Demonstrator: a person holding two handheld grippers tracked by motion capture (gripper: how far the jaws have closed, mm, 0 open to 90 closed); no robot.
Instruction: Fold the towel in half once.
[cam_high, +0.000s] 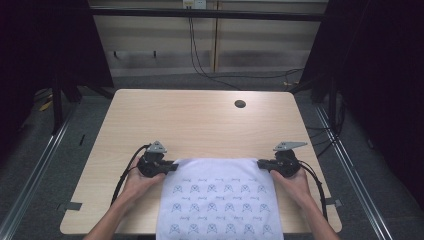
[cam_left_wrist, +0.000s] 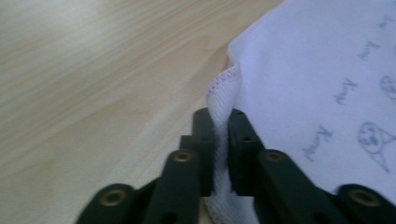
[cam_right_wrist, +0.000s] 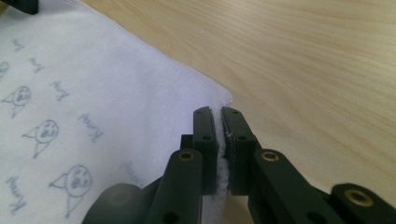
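High view: a pale wooden table (cam_high: 200, 125) carries a white cloth (cam_high: 217, 200) printed with small blue figures, spread flat at the near edge between the two hands. Its far left corner is pinched in the left claw (cam_high: 172, 166), whose jaws are clamped on a raised fold of hem in the left gripper view (cam_left_wrist: 222, 121). Its far right corner sits clamped in the right claw (cam_high: 261, 164), jaws nearly together on the edge (cam_right_wrist: 219, 119).

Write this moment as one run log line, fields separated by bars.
left gripper shut on cloth far left corner | right gripper shut on far right corner | cloth flat on table
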